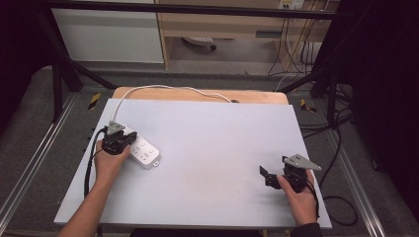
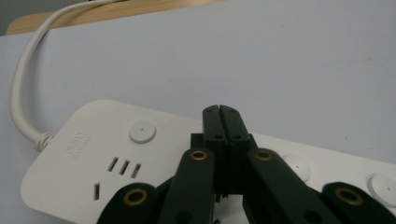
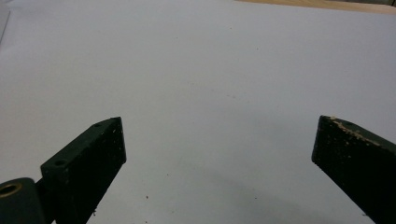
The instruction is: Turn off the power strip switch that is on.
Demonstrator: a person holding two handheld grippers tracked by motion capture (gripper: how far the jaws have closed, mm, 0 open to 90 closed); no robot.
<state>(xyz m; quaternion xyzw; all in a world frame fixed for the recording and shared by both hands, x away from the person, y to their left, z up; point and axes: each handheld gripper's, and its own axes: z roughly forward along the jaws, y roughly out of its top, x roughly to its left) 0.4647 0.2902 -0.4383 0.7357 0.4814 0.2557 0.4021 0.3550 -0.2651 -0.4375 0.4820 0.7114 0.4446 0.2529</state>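
A white power strip (image 1: 143,152) lies at the left of the white table top (image 1: 207,148), with its white cord (image 1: 163,89) running to the far edge. My left gripper (image 1: 129,140) hovers over the strip's near end, jaws pressed together with nothing between them. In the left gripper view the closed tips of my left gripper (image 2: 220,110) sit above the power strip (image 2: 93,158), next to a round button (image 2: 142,131). My right gripper (image 1: 264,174) rests at the right front of the table. In the right gripper view my right gripper (image 3: 219,140) stands wide open, with bare table between the jaws.
A wooden board (image 1: 257,97) edges out beyond the table's far side. Metal frame rails (image 1: 29,163) run along both sides. Cables (image 1: 341,197) trail on the floor at the right. A cabinet (image 1: 108,34) and a shelf stand behind.
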